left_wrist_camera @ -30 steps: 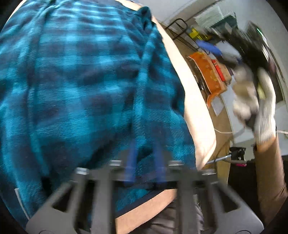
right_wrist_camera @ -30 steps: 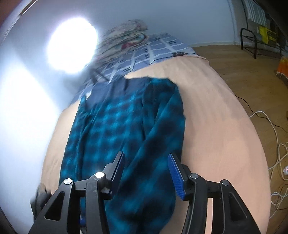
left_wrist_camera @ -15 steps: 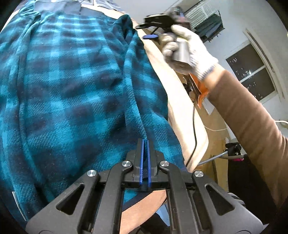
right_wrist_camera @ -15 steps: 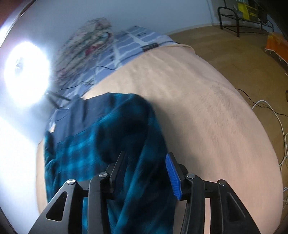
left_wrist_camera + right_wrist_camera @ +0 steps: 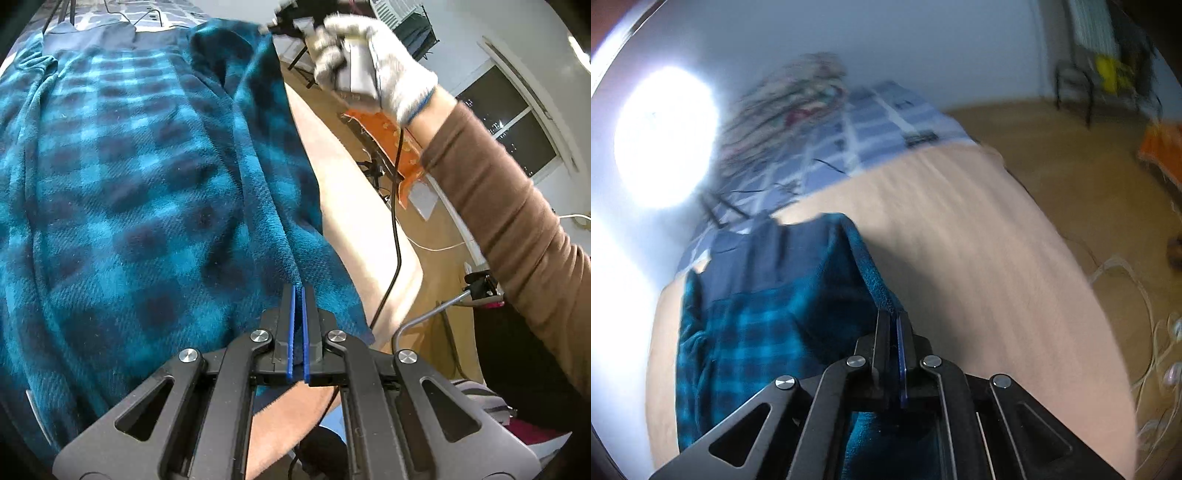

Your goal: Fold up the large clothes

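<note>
A large blue-and-black plaid fleece garment [image 5: 122,192] lies spread on a beige bed [image 5: 354,221]. My left gripper [image 5: 298,291] is shut on a fold of the garment's right edge near its lower end. My right gripper [image 5: 893,317] is shut on the same edge further up, and lifts it a little; the left wrist view shows it in a gloved hand [image 5: 373,70] at the top. The garment [image 5: 757,317] shows a dark navy band at its far end.
A blue checked sheet and a folded patterned quilt [image 5: 783,110] lie at the bed's far end. Wooden floor with white cables [image 5: 1145,295] is to the right. An orange object [image 5: 388,147] and a black rack [image 5: 1075,92] stand beyond the bed.
Both grippers have closed on the garment's right edge. The right gripper moved up to the far part of the edge and raised it.
</note>
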